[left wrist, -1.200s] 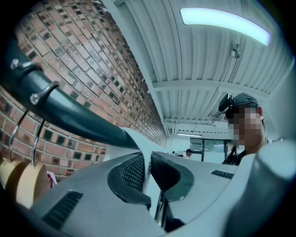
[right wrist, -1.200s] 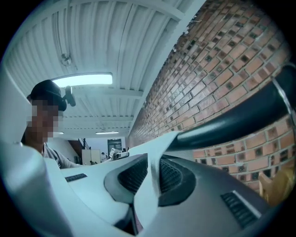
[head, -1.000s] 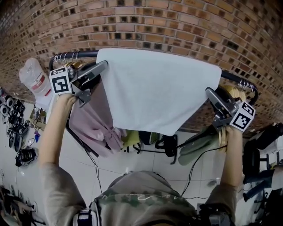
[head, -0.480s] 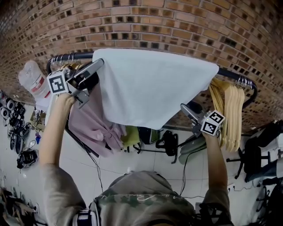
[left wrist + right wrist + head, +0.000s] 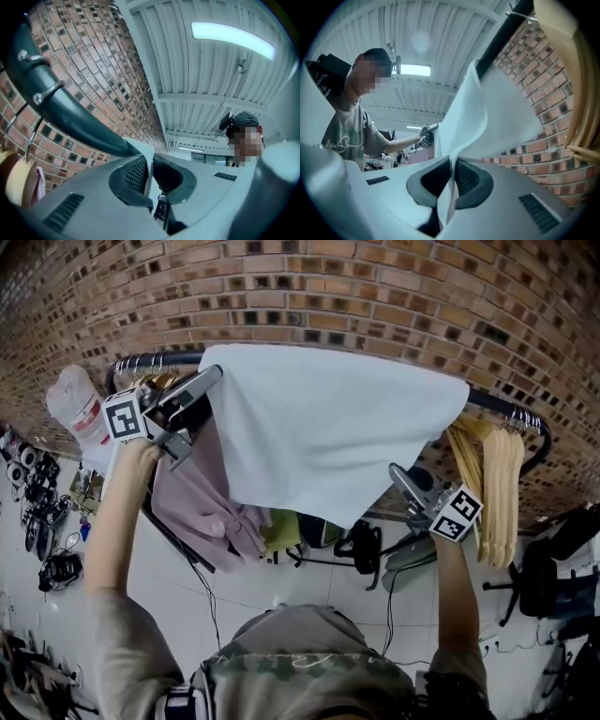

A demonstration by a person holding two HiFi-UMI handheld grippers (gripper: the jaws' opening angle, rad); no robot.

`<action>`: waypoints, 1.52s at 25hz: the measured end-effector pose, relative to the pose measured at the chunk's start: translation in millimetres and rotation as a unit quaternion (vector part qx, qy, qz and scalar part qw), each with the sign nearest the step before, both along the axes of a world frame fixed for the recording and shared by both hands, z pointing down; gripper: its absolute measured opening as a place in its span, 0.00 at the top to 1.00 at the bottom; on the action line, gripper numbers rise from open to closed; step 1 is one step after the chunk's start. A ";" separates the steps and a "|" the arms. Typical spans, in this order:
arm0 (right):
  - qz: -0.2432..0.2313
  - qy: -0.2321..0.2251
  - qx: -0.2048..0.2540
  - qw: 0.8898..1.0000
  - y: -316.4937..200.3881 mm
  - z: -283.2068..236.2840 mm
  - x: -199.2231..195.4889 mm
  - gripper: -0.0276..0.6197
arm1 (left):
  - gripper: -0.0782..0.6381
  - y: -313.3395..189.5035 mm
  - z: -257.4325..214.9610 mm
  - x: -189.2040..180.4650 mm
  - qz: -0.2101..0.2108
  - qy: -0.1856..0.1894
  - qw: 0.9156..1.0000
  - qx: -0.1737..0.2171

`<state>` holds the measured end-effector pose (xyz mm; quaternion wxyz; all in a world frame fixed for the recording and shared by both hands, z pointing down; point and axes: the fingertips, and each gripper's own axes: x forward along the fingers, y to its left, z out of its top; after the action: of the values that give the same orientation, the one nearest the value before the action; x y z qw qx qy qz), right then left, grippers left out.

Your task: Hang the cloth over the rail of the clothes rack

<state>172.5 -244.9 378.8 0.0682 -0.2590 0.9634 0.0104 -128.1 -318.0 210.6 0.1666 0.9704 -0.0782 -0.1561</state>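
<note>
Head view, hidden: the cloth (image 5: 328, 437) covers the middle of the rail (image 5: 155, 359), so only the rail's two ends show; whatever hangs behind the rail is out of sight.
Head view, cloth: it is draped over the rail in front of the brick wall (image 5: 375, 296), between a pink garment (image 5: 202, 502) and wooden hangers (image 5: 497, 484).
Head view, left gripper (image 5: 211, 381): its tips are at the cloth's upper left corner, by the rail.
Head view, right gripper (image 5: 398, 474): it sits lower, with its tips at the cloth's slanting right edge.
Left gripper view, hard to make out: only a thin pale strip of cloth shows.
Left gripper view, jaws: they are pressed together on that strip, just below the dark rail (image 5: 70, 117).
Right gripper view, cut off: the rail leaves the picture at the top, and the hangers are at the right rim.
Right gripper view, jaws: they have just been closing and now pinch the cloth's edge, which rises from the pads to the rail.
</note>
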 end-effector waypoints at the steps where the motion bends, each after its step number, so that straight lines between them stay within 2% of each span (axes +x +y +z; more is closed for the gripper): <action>1: -0.003 -0.010 0.007 1.000 4.6 -12.7 -0.1 0.93 | 0.87 0.8 -2.4 -2.0 0.004 0.012 1.000 -0.007; 4: -0.018 -0.031 0.025 0.999 18.3 -53.2 -1.3 0.93 | 0.87 1.7 -8.5 -6.3 0.009 0.039 0.999 -0.022; 9: -0.044 -0.065 0.048 0.996 39.2 -119.1 4.5 0.93 | 0.87 -0.6 -3.2 -3.9 -0.006 0.017 1.000 -0.016; 15: -0.052 -0.083 0.076 0.992 51.8 -174.5 15.1 0.93 | 0.87 1.9 0.4 0.7 0.001 0.021 1.000 -0.022; 22: -0.052 -0.086 0.069 0.993 47.4 -186.8 11.4 0.93 | 0.86 9.8 12.6 -2.1 0.005 0.031 0.999 -0.019; 25: -0.054 -0.093 0.062 0.992 45.0 -187.0 11.6 0.93 | 0.78 15.4 22.7 -6.4 0.004 0.036 0.999 -0.024; 31: -0.056 -0.094 0.056 0.992 41.1 -188.5 13.1 0.93 | 0.70 26.6 55.3 -13.3 -0.004 0.050 0.998 -0.044; 33: -0.058 -0.096 0.056 0.992 41.0 -189.2 13.4 0.93 | 0.70 30.0 67.5 -8.8 -0.009 0.027 0.999 -0.029; 35: -0.058 -0.097 0.058 0.992 41.2 -190.1 12.9 0.93 | 0.70 33.5 86.5 1.9 -0.021 -0.025 0.999 -0.009; 38: -0.060 -0.100 0.054 0.992 40.0 -188.1 12.3 0.93 | 0.66 33.3 122.8 17.7 -0.035 -0.081 0.996 -0.024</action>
<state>184.8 -205.0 190.8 0.1787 -0.1961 0.9636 0.0322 -110.4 -284.7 333.3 0.1776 0.9722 -0.1294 -0.0808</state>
